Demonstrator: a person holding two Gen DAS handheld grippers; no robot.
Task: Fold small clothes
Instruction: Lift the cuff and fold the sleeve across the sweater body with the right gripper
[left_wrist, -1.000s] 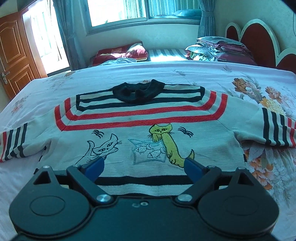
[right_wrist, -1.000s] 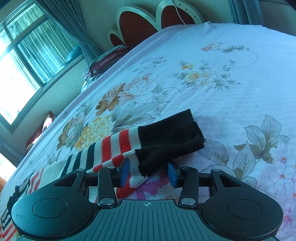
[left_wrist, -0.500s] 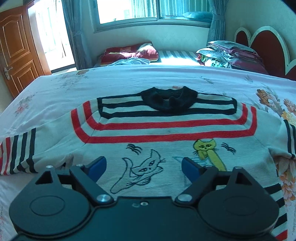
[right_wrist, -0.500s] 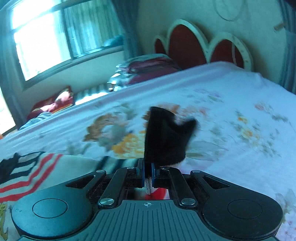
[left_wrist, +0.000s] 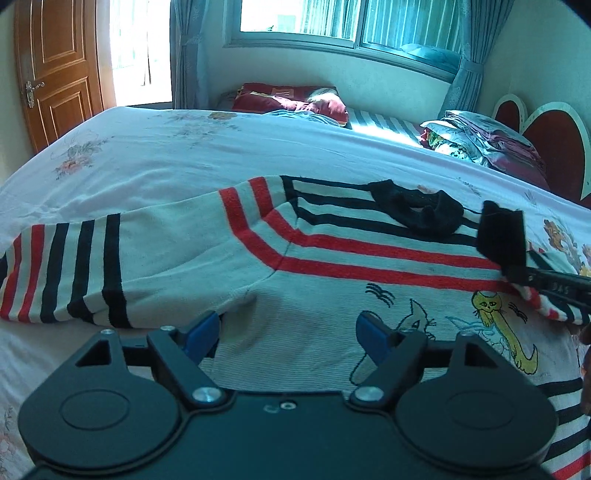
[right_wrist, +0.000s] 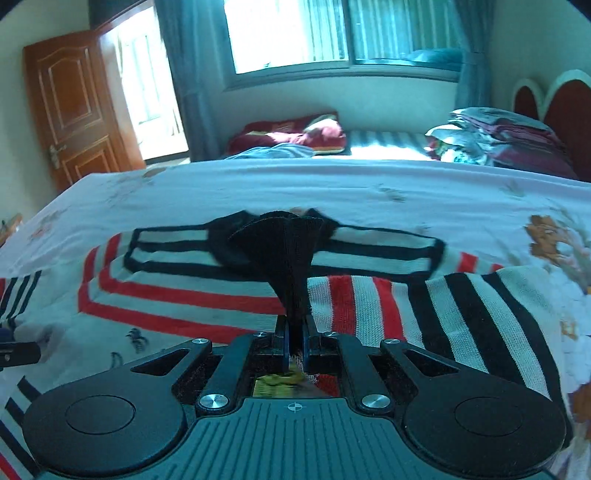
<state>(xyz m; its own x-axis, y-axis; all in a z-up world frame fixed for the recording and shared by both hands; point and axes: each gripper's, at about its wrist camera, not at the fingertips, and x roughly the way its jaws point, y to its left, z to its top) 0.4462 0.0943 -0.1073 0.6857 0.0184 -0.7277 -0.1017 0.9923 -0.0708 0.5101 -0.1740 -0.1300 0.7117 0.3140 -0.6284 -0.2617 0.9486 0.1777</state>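
Since a second ago my right gripper (right_wrist: 294, 345) has carried the black sleeve cuff (right_wrist: 284, 251), pinched tight, from the bedspread (left_wrist: 155, 155) to frame center, folding it inward. The striped cat sweater (left_wrist: 332, 258) lies flat; my left gripper (left_wrist: 286, 334), jaws apart and empty, hovers at its lower-left underarm.

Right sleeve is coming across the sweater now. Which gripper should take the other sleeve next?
Left, probably. The left gripper is open and empty, right at the armpit of the flat left sleeve. The right gripper is shut on the black cuff, mid-fold over the sweater.
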